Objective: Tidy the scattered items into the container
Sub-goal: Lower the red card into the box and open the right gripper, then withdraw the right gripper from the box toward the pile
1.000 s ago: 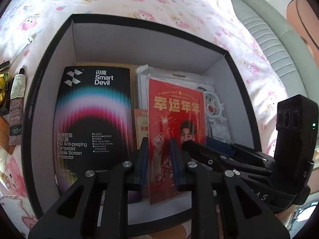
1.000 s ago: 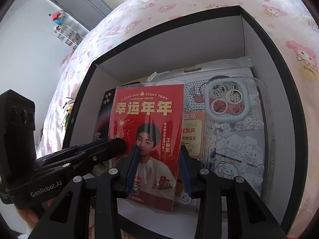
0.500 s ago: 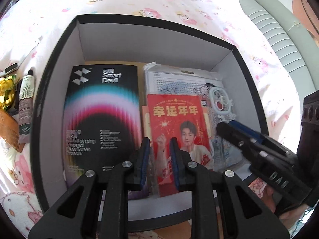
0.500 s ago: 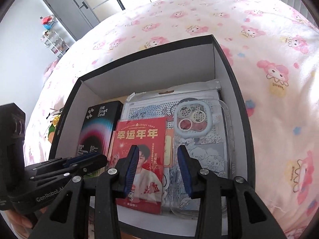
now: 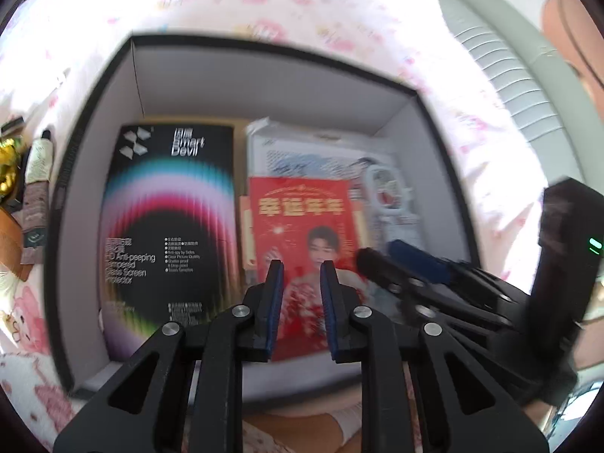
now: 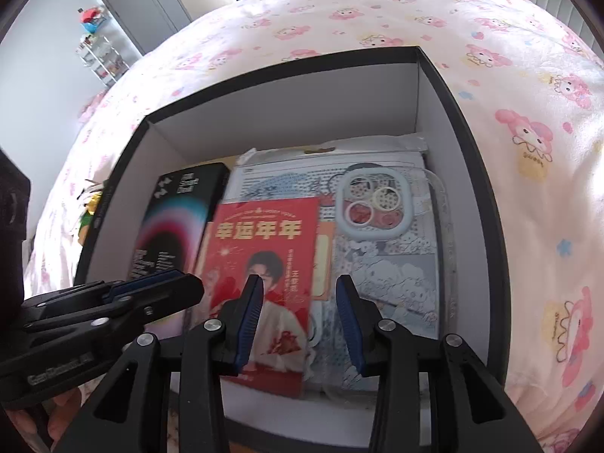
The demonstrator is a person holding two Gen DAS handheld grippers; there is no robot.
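Note:
A black-rimmed box (image 5: 98, 90) (image 6: 487, 188) with white inner walls sits on the bed. Inside lie a black screen-protector pack (image 5: 166, 226) (image 6: 166, 219), a red card with a portrait (image 5: 305, 234) (image 6: 260, 264) and a clear phone case with pastel camera rings (image 6: 377, 204) (image 5: 389, 196) on white packaging. My left gripper (image 5: 301, 275) hovers above the red card, jaws a little apart and empty. My right gripper (image 6: 298, 290) hovers over the card's right edge, open and empty. Each gripper shows in the other's view.
The pink cartoon-print bedsheet (image 6: 377, 19) surrounds the box. Left of the box lie a tube (image 5: 36, 192), a gold foil item (image 5: 7, 170) and a brown object (image 5: 9, 234). A grey padded headboard (image 5: 509, 75) is at the right. A wardrobe and shelf (image 6: 98, 49) stand far back.
The red card, held upright in the box a second ago, now lies flat inside it. Both grippers have risen; the right one has moved in beside my left.

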